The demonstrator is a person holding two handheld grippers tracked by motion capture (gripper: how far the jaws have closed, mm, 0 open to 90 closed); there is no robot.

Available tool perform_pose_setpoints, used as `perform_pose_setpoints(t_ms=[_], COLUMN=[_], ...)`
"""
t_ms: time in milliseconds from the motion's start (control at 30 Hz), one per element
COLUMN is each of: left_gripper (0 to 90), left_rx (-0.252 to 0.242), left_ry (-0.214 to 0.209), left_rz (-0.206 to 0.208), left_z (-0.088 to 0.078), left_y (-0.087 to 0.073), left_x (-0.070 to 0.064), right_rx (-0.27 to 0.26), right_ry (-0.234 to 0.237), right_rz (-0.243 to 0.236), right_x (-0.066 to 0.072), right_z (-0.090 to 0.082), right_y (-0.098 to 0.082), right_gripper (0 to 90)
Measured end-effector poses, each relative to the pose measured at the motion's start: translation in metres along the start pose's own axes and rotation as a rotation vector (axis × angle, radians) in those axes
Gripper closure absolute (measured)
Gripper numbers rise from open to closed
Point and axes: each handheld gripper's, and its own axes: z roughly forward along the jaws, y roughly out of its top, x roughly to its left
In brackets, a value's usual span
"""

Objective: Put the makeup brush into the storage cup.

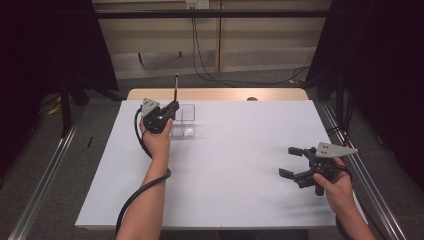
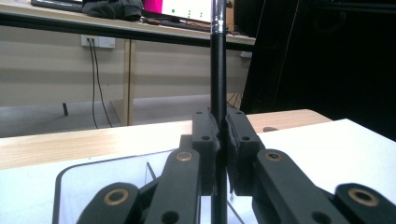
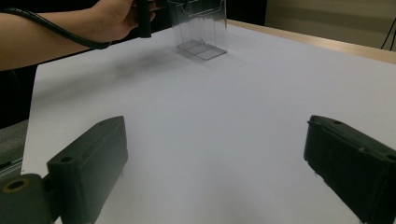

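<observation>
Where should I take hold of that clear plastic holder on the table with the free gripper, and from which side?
Probably by a thin upright wall at the top rim of the clear holder, coming down from above on its open right side. The walls are slim enough to fit between jaws, and the left gripper, shut on an upright black pen, crowds the other side. The right gripper stands open.

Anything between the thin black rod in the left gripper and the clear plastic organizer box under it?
Nothing visible. The left gripper holds the thin black rod upright over the clear plastic compartment box; its open top looks unobstructed.
</observation>
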Motion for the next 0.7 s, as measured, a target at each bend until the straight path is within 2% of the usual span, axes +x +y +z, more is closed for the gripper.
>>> perform_pose_setpoints(t_ms=[700], left_gripper=[83.5], left_rx=[0.015], left_ry=[-0.009], left_rz=[0.002], left_z=[-0.0102], left_y=[-0.0006], left_x=[-0.0009], right_rx=[0.006], right_ry=[0.003], right_rz=[-0.002], right_x=[0.0009], right_z=[0.0012], right_y=[0.0], right_gripper=[6.0])
